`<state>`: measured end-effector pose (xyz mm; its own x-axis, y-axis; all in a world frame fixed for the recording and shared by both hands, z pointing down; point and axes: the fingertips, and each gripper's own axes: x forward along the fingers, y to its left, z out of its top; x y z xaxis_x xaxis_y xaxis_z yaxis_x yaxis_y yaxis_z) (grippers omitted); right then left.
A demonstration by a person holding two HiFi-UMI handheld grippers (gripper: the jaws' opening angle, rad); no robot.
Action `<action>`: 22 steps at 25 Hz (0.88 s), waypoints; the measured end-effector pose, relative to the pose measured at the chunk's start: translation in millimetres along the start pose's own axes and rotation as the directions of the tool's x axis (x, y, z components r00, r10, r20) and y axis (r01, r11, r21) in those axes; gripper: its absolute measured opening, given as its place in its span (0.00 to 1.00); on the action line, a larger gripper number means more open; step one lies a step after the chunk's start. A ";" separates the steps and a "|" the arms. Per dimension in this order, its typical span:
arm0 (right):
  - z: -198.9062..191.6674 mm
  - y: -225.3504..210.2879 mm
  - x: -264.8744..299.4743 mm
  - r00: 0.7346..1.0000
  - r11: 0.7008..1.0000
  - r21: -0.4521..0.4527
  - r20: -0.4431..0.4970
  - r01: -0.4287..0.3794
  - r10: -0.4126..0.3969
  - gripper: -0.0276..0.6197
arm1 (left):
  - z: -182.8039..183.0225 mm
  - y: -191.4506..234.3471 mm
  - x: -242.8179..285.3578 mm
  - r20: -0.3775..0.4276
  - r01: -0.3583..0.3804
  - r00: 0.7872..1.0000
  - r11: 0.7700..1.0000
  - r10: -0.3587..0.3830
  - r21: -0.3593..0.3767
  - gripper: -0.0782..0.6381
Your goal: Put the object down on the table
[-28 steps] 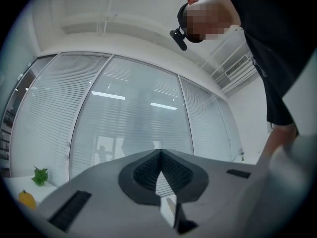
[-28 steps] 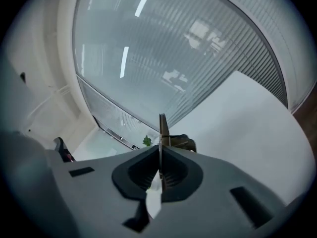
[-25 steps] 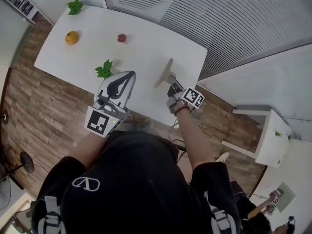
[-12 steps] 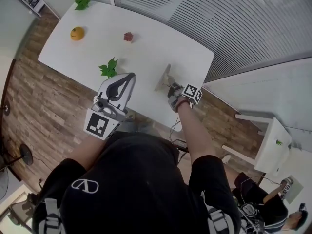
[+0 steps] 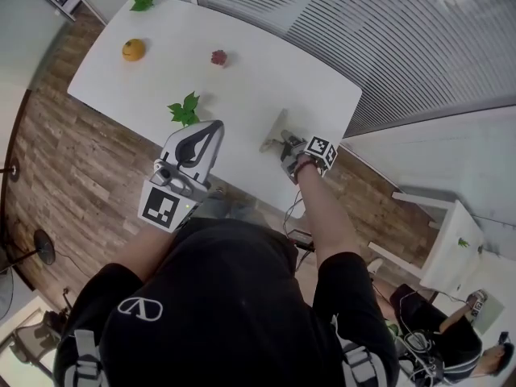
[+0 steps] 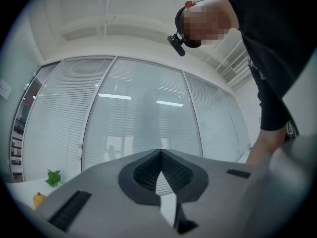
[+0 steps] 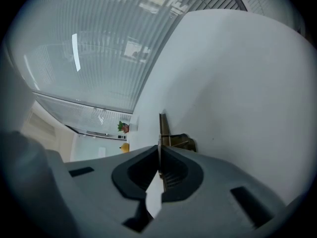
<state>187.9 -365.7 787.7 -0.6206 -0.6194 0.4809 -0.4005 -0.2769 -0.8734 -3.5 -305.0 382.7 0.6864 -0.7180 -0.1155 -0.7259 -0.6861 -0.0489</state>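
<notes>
Board down at the table's right end, standing on edge.
My right gripper has lowered it, jaws pinching it but just easing a little; letting go looks next. My left gripper waits closed, empty.

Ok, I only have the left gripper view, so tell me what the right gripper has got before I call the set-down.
Observer: The right gripper is shut on a thin flat panel, pinched edge-on between its jaws.
Operator: Give me where that panel is over the table.
Observer: In the head view it is tilted up on edge over the white table, close to the near edge on the person's right.
Operator: Name what lies to its left.
Observer: A green leaf lies on the table, apart from the panel and just ahead of the left gripper.
</notes>
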 end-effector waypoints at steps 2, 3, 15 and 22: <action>-1.5 -1.4 0.6 1.000 1.000 0.015 -0.011 0.013 -0.012 0.06 | -0.8 -0.3 -0.7 -0.001 -0.001 1.000 1.000 0.001 0.000 0.12; -2.7 -1.7 0.6 1.000 1.000 0.022 -0.019 0.020 -0.020 0.07 | -0.9 -0.9 -0.7 0.000 0.000 1.000 1.000 0.000 -0.001 0.12; 20.5 9.0 -37.0 0.985 0.979 -0.116 0.044 0.169 -0.165 0.25 | -5.4 -3.2 8.0 0.006 0.032 0.999 0.999 -0.032 -0.013 0.12; 49.2 129.7 -108.3 0.967 0.853 -0.505 0.255 0.134 0.000 0.21 | -8.2 -9.6 25.2 0.015 0.084 0.996 0.996 -0.084 -0.043 0.12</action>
<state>236.2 -370.7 618.6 -0.4277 -0.7863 0.4459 -0.7648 0.0518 -0.6422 21.2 -317.5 388.4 0.7440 -0.6563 -0.1257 -0.6629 -0.7485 -0.0156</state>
